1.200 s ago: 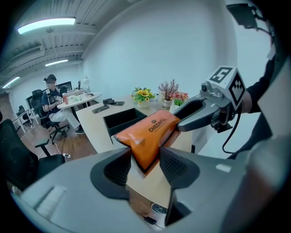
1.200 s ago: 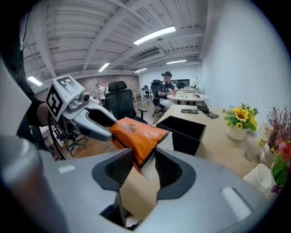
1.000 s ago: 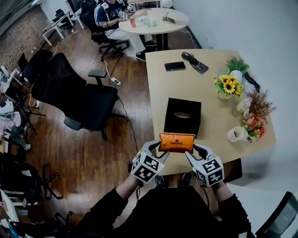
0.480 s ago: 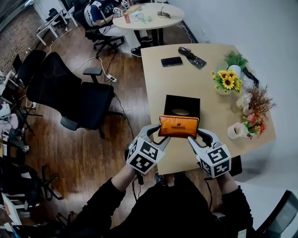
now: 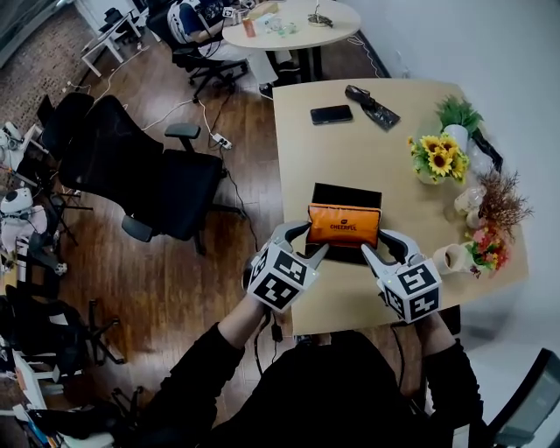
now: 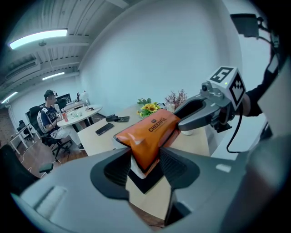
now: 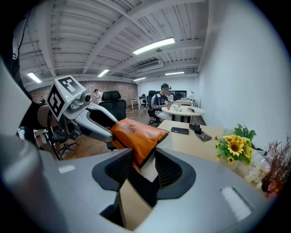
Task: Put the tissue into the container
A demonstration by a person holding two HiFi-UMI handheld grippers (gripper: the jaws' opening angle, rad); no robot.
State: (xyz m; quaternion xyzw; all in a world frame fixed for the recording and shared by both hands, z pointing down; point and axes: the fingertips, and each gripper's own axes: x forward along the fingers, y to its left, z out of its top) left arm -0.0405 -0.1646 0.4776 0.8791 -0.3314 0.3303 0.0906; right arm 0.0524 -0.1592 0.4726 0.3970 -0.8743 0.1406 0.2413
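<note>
An orange tissue pack (image 5: 344, 225) hangs between my two grippers, just above the black open-topped container (image 5: 346, 193) on the wooden table (image 5: 350, 302). My left gripper (image 5: 308, 241) is shut on the pack's left end and my right gripper (image 5: 378, 245) on its right end. In the left gripper view the pack (image 6: 150, 133) runs from my jaws across to the right gripper (image 6: 181, 120), with the container (image 6: 144, 180) under it. The right gripper view shows the pack (image 7: 136, 133) pinched between its jaws, the left gripper (image 7: 108, 129) on the far end, and the container's black wall (image 7: 144, 192) below.
A phone (image 5: 331, 114) and a dark case (image 5: 373, 106) lie at the table's far end. Sunflowers (image 5: 440, 157), dried flowers (image 5: 500, 203) and a white mug (image 5: 451, 258) line its right side. A black office chair (image 5: 166, 184) stands left of the table. A person sits at a round table (image 5: 293, 24) beyond.
Both grippers have carried the pack away from the table's near edge and a little higher; it now hangs over the black container instead of in front of it.
</note>
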